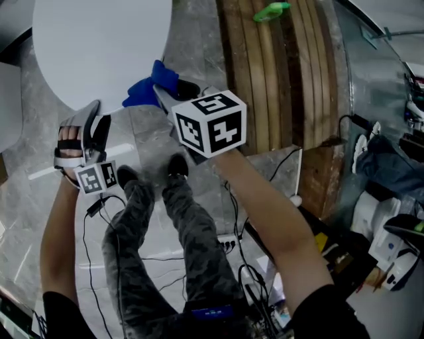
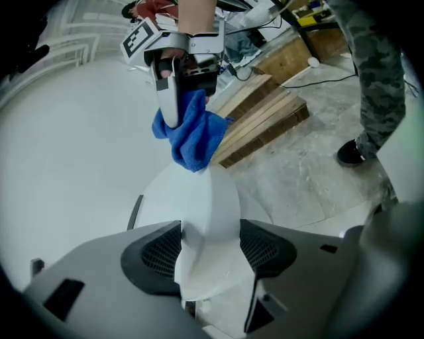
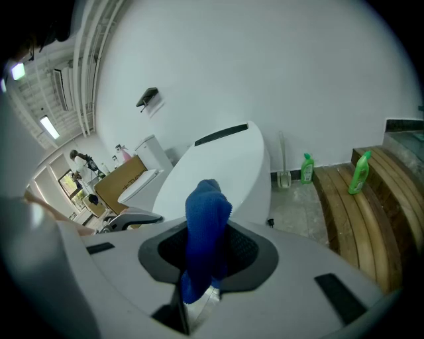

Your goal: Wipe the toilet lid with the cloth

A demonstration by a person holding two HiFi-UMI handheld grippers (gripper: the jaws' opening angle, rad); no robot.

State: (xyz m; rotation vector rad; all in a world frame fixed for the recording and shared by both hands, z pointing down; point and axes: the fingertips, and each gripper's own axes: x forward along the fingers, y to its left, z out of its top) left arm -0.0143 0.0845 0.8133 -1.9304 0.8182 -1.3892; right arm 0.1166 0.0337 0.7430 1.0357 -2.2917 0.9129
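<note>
The white toilet lid (image 1: 99,46) fills the upper left of the head view and stands tilted up in the right gripper view (image 3: 222,169). My right gripper (image 1: 162,89) is shut on a blue cloth (image 1: 147,86) at the lid's near edge. The cloth (image 3: 205,232) hangs bunched between its pads, and it also shows dangling in the left gripper view (image 2: 192,136). My left gripper (image 1: 93,122) sits at the lid's rim further left. Its jaws stand wide, with the lid's edge (image 2: 205,205) between the pads.
A slatted wooden platform (image 1: 278,73) lies right of the toilet, with a green bottle (image 1: 271,10) on it. A second green bottle (image 3: 306,169) stands by the wall. The person's shoes (image 1: 175,165) and loose cables (image 1: 232,245) are on the marble floor.
</note>
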